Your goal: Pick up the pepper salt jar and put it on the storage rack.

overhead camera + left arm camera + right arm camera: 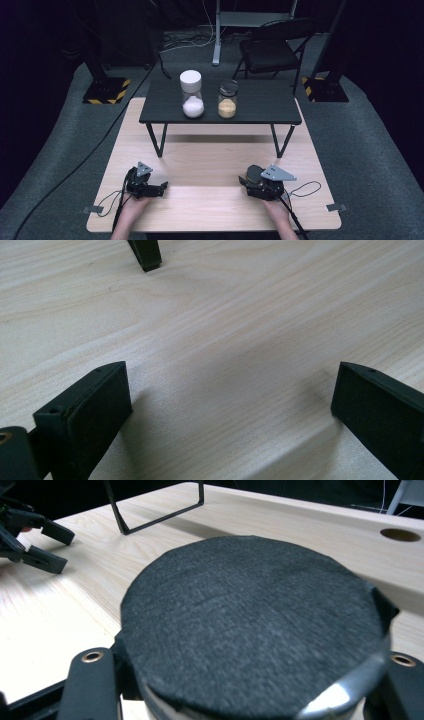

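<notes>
2 hand-held black grippers rest low on the pale wooden table (210, 165), one at each near corner. The right gripper (250, 178) has its jaws closed on a round lid with a dark felt-like top and a shiny metal rim (252, 625); in the right gripper view the lid lies flat between the 2 jaws, its rim pressed against them on both sides, its dark disc facing up just ahead of the camera. In the high view the lid sits at the front of that gripper, just under the grey three-cornered plate (278, 173).

The left gripper (161, 188) stands well apart from the right one, across the bare wood. Its jaws are spread wide and hold nothing: in the left gripper view only light wood grain lies between the 2 black pads (90, 412).

Beyond both grippers, well ahead of them, a low black side table with thin metal legs (260, 107) stands on the wooden top. On it are 2 glass jars side by side: a clear jar with a white lid and white powder (192, 94), ahead of the left gripper's side, and a clear open-looking jar of tan granules (227, 99) just beside it, nearer the right gripper's line.
</notes>
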`<state>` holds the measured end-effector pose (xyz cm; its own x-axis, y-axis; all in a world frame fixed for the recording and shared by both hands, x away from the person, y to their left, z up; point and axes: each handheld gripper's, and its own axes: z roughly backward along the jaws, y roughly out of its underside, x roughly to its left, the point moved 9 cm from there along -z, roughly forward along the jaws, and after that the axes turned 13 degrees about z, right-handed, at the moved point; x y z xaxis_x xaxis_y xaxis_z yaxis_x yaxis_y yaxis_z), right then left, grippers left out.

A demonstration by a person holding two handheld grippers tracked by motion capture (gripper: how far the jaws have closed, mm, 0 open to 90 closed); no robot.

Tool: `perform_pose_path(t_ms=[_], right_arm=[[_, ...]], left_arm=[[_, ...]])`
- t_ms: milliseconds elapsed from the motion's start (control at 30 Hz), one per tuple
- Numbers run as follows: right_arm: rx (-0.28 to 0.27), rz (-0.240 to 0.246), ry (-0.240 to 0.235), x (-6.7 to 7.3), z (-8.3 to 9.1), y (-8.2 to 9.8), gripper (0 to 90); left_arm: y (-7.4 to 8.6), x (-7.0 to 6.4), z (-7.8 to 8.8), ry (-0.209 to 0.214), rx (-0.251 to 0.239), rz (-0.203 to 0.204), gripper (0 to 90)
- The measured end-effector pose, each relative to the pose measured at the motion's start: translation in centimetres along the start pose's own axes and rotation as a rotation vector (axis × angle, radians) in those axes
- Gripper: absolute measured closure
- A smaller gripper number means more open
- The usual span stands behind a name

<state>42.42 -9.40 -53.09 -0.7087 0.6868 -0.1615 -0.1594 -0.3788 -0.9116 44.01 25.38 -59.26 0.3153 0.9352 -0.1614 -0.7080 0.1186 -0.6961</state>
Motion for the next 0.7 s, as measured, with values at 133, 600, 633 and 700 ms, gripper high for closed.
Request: perform_pose_path(t_ms=[133,600,633,700], right_arm=[[-0.005,0.003,-0.003,-0.3,0.4,-0.5,30.5],[-0.004,-0.001,0.014,-1.7,1.7,-2.4,30.6],[-0.004,-0.003,0.015,-1.7,1.7,-2.5,30.6],[-0.003,-0.004,0.014,-1.9,1.8,-2.8,30.5]], left_arm=[[0.0,0.0,0.0,0.000,0.000,0.000,2.4],[0.0,0.0,0.0,0.000,0.000,0.000,2.4],[0.0,0.0,0.0,0.000,0.000,0.000,2.4],[0.0,0.0,0.0,0.000,0.000,0.000,2.4]])
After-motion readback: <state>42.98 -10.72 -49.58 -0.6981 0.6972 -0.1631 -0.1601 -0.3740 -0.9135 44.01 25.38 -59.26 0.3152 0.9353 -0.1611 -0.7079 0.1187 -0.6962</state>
